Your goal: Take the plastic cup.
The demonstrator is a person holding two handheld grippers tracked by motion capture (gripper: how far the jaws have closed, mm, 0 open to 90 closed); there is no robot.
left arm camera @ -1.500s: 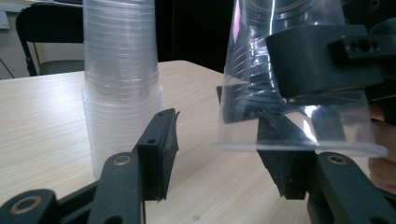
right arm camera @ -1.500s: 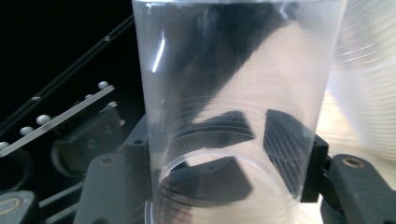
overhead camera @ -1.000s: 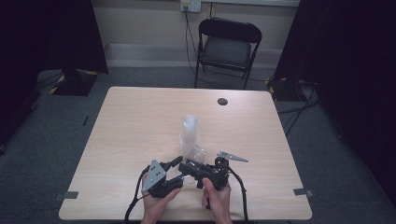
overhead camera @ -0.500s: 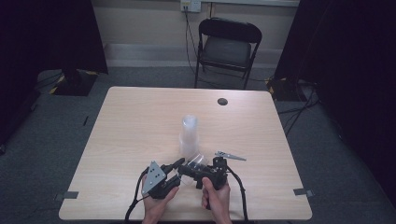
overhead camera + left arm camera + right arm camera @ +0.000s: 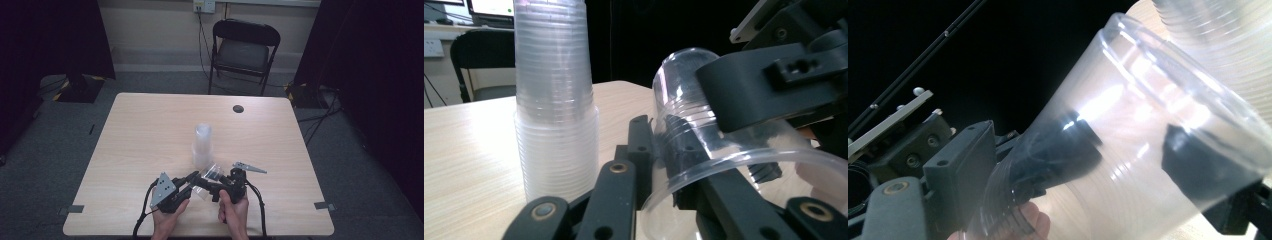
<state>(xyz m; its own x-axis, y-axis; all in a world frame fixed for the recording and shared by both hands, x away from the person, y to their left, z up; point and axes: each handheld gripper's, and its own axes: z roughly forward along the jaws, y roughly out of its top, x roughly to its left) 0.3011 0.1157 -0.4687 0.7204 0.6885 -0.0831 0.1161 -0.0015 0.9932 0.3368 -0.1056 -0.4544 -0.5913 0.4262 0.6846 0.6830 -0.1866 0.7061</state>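
Now my left gripper point(image 5: 192, 181) and right gripper point(image 5: 212, 178) jaws both clamp one clear plastic cup point(image 5: 704, 150), the cup stack point(image 5: 555, 95) just beyond.

Only the cup stack point(image 5: 202, 146) stands just ahead of both grippers; the table point(image 5: 140, 130) lies open to either side.

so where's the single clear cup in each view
High view: the cup lies tilted between the two grippers, near the table's front edge.
Left gripper view: right of centre, on its side, rim toward the camera.
Right gripper view: fills the centre, rim at upper right.
Shared landmark: the cup stack.
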